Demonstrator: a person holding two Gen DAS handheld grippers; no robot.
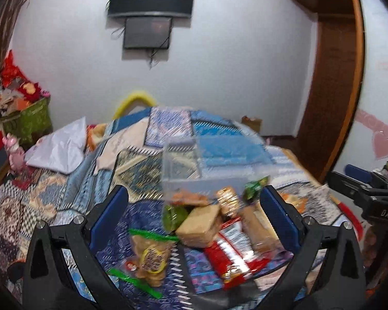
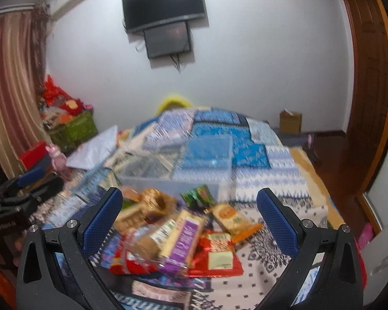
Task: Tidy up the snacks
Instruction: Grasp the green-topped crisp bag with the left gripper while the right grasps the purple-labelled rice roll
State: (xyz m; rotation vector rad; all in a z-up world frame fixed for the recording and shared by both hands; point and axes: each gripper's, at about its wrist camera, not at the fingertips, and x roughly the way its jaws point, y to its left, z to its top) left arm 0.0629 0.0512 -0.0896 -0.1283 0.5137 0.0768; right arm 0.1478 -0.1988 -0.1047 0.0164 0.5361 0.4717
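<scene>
I hold the left gripper (image 1: 194, 204) and right gripper (image 2: 190, 204), jaws released, over the snack pile (image 2: 176, 235); clear bin (image 2: 194, 160) beyond, on the bed (image 2: 271, 180).

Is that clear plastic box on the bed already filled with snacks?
No, the clear plastic box looks empty, while the snacks lie heaped on the bedspread in front of it.

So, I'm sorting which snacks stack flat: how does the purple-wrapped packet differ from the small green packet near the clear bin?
The purple-wrapped packet is long, block-shaped and larger; the small green packet is short and crinkled. The purple one lies on top of the heap, propped on other snacks; the green one sits at the heap's far edge, close to the clear bin. Both lie outside the bin, and neither gripper holds either.
</scene>
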